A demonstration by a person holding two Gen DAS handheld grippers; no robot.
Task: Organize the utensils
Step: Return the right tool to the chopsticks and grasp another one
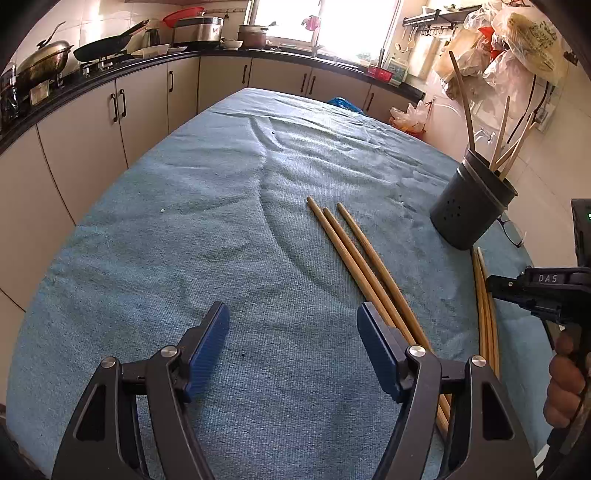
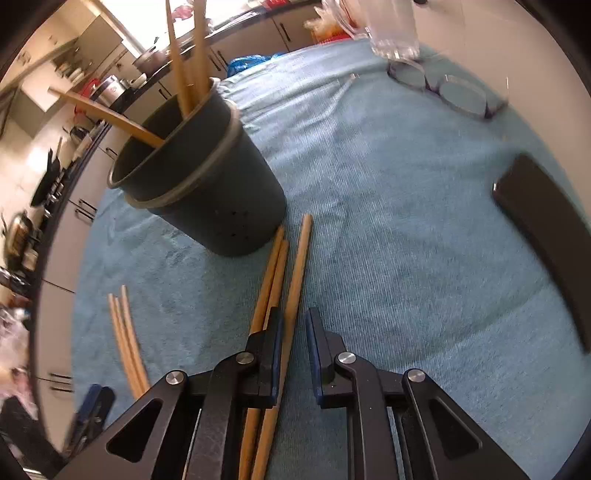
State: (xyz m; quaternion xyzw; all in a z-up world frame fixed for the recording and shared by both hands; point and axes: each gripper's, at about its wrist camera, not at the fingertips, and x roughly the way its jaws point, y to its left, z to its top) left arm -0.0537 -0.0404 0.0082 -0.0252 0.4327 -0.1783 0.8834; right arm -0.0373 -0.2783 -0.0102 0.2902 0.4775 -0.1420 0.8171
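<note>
A dark perforated utensil holder (image 1: 469, 206) (image 2: 221, 199) stands on the blue cloth with several wooden chopsticks upright in it. Three chopsticks (image 1: 354, 251) (image 2: 125, 332) lie side by side, their near ends under my left gripper's right finger. My left gripper (image 1: 291, 321) hangs open over bare cloth, nothing between its pads. A second bundle of chopsticks (image 2: 273, 266) (image 1: 484, 314) lies by the holder's base. My right gripper (image 2: 294, 325) is lowered over it, jaws narrow. One chopstick (image 2: 299, 266) runs between the pads, against the left pad, with a slit of cloth showing before the right pad.
Folded glasses (image 2: 443, 88) and a clear glass vessel (image 2: 395, 29) sit at the far side of the table. A black phone-like slab (image 2: 546, 221) lies at the right. Kitchen cabinets and a counter with pans (image 1: 107, 44) run along the left. A hand (image 1: 565, 384) holds the right tool.
</note>
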